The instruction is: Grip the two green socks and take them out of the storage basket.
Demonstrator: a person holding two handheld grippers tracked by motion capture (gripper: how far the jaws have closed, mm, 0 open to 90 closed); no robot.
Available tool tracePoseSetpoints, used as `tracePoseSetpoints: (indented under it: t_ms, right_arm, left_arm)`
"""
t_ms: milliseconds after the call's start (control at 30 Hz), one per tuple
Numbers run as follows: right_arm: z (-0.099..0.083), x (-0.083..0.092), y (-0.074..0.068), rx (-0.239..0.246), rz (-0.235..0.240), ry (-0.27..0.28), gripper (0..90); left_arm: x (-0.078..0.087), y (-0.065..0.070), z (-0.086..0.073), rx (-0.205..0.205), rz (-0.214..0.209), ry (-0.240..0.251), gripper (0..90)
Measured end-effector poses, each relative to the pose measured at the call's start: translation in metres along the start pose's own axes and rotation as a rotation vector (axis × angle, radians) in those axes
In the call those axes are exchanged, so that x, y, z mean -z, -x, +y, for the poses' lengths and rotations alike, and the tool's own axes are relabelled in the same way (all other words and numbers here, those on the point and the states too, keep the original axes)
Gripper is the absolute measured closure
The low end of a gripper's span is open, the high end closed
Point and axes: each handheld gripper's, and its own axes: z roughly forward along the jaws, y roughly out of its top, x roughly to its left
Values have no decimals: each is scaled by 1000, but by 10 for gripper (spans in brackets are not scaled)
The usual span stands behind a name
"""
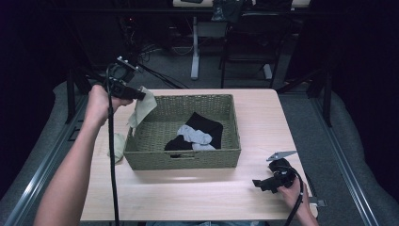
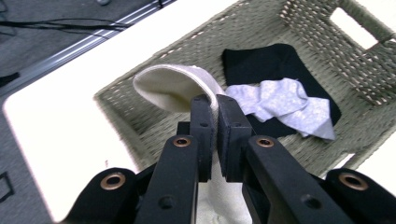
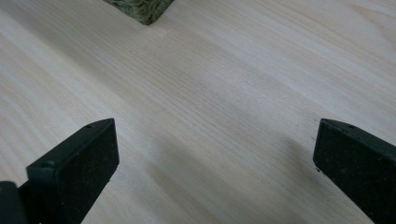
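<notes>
The left gripper [image 1: 139, 94] pinches a cream sock [image 1: 144, 107] above the basket's [image 1: 183, 160] left rim; next, carry it inward and release. The right gripper [image 3: 212, 163] rests spread on the bench [image 1: 263, 122].

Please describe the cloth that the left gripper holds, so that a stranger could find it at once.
Find the woven basket on the table. At its far left corner the left gripper pinches a cream cloth hanging above the rim. The cloths inside the basket are black and grey; this one is pale and lifted.
</notes>
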Motion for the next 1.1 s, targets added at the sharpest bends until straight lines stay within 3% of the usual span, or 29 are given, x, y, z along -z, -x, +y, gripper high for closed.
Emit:
tracePoseSetpoints:
  t_ms: [333,600,800,1100]
  right_arm:
    - [0,2,1,19,-18,0,0]
    - [0,2,0,12,-15,13,0]
    - [0,2,0,13,-16,18,0]
    - [0,2,0,14,-14,13,0]
  left_arm:
    - [29,-23,-19,51,53,24,861]
    - [44,-46,-47,117,106,33,859]
    - [36,-60,-70,162,134,19,856]
    - [1,-77,-108,235,138,-47,856]
